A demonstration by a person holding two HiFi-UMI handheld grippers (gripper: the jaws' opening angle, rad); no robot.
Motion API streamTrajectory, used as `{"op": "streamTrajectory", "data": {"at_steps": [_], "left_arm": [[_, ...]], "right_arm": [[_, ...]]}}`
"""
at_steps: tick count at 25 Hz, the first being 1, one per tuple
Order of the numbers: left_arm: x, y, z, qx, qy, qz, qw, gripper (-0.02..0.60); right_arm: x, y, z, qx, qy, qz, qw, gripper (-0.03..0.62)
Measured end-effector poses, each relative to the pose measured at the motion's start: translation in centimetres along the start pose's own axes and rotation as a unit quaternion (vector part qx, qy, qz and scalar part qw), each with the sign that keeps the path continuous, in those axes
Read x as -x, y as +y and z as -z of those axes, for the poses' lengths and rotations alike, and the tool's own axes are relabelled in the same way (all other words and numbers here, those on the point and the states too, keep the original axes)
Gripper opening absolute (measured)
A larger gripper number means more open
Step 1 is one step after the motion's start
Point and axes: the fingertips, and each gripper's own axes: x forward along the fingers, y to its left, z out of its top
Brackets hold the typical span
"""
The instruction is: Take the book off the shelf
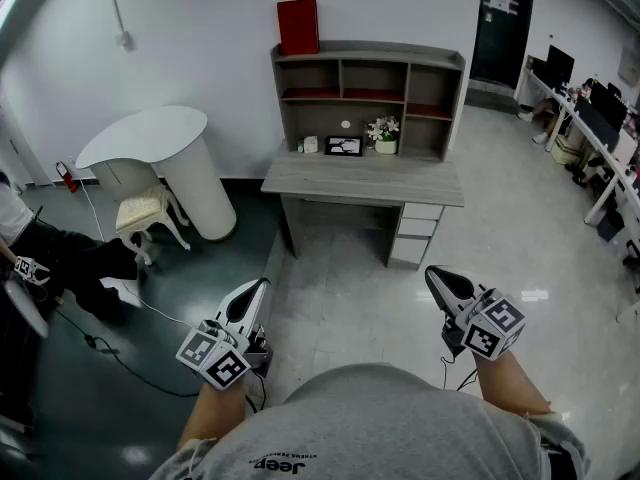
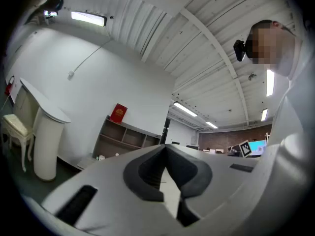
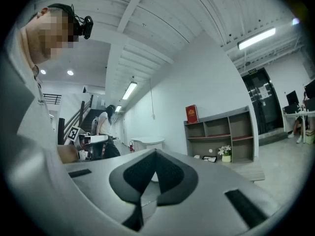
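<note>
The red book stood upright on top of the shelf, at its left end, toward twelve o'clock in the head view, above the grey tabletop. The left gripper at seven o'clock and the right gripper at five o'clock were both clenched on nothing, well apart from the shelf.

The shelf stands on the far edge of the worktop, against the far wall. The book stands on the shelf's top, at its left end. In the bottom row, a flower pot sits right of a picture frame. Left of the worktop is a pedestal table, with a chair on its near side.
</note>
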Motion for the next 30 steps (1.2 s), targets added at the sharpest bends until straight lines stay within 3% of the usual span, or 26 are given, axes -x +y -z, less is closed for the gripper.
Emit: {"op": "streamTrajectory", "data": {"at_steps": [18,30], "left_arm": [[0.1,0.2,0.8,0.009,0.013,0.010,0.9998,0.021],[2.6,4.7,-0.7,0.019,0.011,0.018,0.9996,0.020]], "right_arm": [[-0.5,0.6,0.4,0.010,0.021,0.014,1.000,0.008],[-4.6,3.9,0.0,0.009,0.027,0.022,0.999,0.015]]}}
